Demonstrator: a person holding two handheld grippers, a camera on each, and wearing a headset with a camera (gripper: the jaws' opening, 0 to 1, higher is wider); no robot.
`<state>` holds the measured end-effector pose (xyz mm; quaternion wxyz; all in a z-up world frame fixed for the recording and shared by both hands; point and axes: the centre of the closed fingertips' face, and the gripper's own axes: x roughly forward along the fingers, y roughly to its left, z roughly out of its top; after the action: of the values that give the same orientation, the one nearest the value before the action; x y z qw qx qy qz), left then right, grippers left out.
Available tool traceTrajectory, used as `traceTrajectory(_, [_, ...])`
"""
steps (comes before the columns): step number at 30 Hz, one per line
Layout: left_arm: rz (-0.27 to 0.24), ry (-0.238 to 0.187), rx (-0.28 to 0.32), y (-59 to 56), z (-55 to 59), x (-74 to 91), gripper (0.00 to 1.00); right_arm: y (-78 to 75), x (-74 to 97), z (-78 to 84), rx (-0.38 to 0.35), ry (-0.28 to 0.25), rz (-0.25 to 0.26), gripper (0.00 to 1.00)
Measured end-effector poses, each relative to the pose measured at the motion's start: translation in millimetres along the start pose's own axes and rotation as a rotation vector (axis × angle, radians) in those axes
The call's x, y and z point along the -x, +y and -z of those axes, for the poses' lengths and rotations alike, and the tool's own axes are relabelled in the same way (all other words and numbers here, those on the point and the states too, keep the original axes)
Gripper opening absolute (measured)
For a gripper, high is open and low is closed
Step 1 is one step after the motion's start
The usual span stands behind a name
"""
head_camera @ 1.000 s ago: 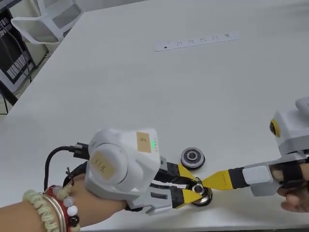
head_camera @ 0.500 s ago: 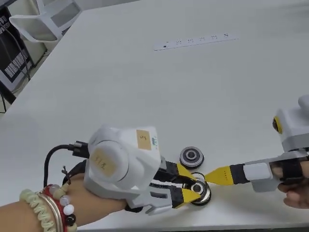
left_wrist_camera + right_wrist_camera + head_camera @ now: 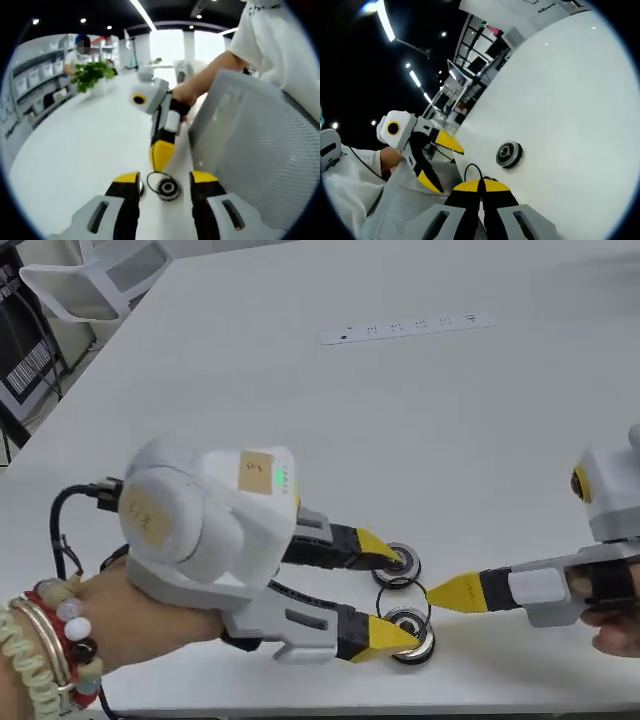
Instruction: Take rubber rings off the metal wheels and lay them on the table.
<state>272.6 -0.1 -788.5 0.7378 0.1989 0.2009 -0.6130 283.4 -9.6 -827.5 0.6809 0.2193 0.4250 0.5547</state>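
Head view, white bench (image 3: 300, 410).

- Left tool (image 3: 392, 592): held in the left hand (image 3: 130, 610), bead bracelets (image 3: 55, 650) at the wrist. Jaws spread wide, clamped on nothing. The upper yellow tip sits at the far wheel (image 3: 400, 566). The lower yellow tip sits against the near wheel (image 3: 413, 633).
- Right tool (image 3: 440, 592): comes in from the right edge, held in the right hand (image 3: 615, 628). Yellow tips pressed together into one point, which meets the right side of the rubber ring (image 3: 380, 597).
- Rubber ring: a thin black loop in the gap between the two metal wheels, and between the left tool's spread jaws. Pinched at one edge by the right tool. Cannot tell whether its lower edge rests on the bench or on the near wheel.
- The two wheels lie flat near the front edge of the bench, just beside each other but apart.

Left gripper view: own jaws apart at the bottom, one wheel and the black loop between them. The right tool's yellow point comes down onto the loop from above.

Right gripper view: own tips closed, with the ring arching up just past them. One wheel lies flat on the bench beyond. The left tool is open at the left.

Also seen: a white power strip (image 3: 408, 327) far back on the bench, well apart from the work, and a white chair (image 3: 95, 285) off the far left corner.
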Motion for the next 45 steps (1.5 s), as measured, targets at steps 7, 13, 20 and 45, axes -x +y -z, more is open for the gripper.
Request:
traceTrajectory(7, [-0.084,-0.037,0.013,12.4,-9.6,34.2,0.63,8.0,1.8,-6.5,0.052,0.016,0.009,0.0])
traceTrajectory(13, [-0.166,-0.053,0.044,17.9,-6.5,69.4,0.75,19.8,3.9,-16.0,0.102,0.024,0.015,0.0])
traceTrajectory(20, [-0.28,-0.055,0.116,22.0,9.8,105.1,0.8,35.1,-2.5,-23.2,0.177,0.043,0.021,0.0])
traceTrajectory(45, [-0.466,-0.08,0.307,2.3,49.6,158.2,0.9,23.5,-54.8,-7.5,0.531,0.296,0.116,0.0])
